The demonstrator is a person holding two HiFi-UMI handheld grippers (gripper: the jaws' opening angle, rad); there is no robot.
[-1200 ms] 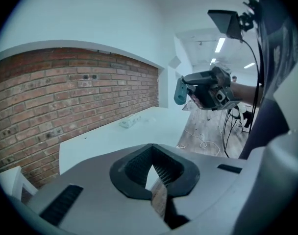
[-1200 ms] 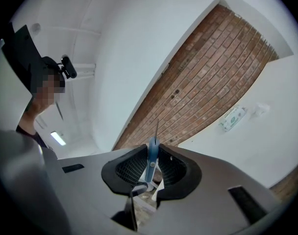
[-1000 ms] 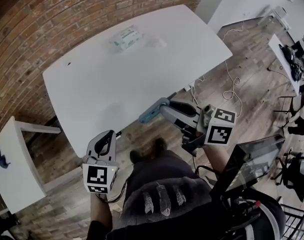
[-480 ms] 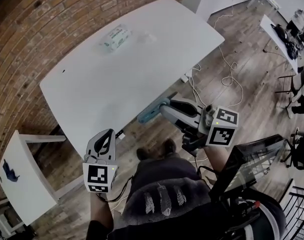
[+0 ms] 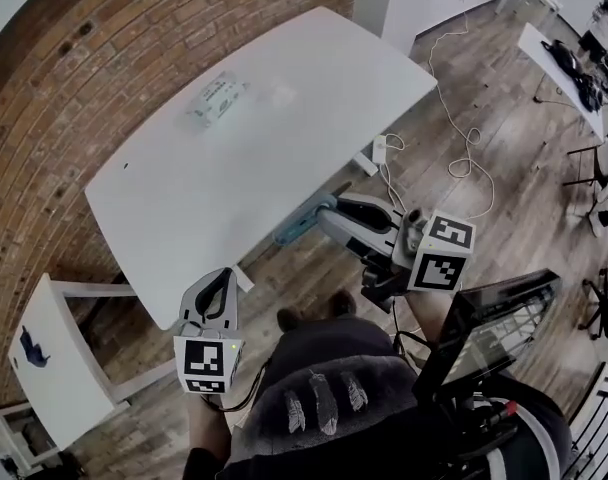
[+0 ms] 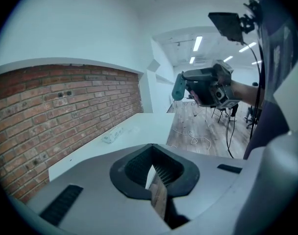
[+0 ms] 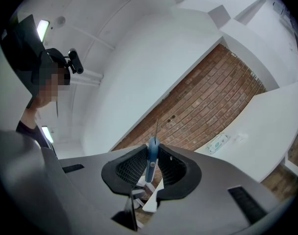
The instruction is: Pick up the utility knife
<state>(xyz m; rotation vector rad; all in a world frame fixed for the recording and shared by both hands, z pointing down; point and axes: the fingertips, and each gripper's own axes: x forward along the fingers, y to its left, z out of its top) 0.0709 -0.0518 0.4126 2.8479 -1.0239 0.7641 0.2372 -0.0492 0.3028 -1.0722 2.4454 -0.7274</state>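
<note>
utility knife: pinched in right gripper jaws, airborne by white table near edge | left gripper: jaws pressed together, empty, tilted down | small white box at far edge by brick wall | wooden floor

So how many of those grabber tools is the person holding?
2. The left gripper, shut and empty, is low in the head view; the right gripper, beside it, clamps a blue utility knife.

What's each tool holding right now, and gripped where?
Right tool clamps the utility knife by its handle, blade end sticking forward. Left tool shut, empty.
</note>
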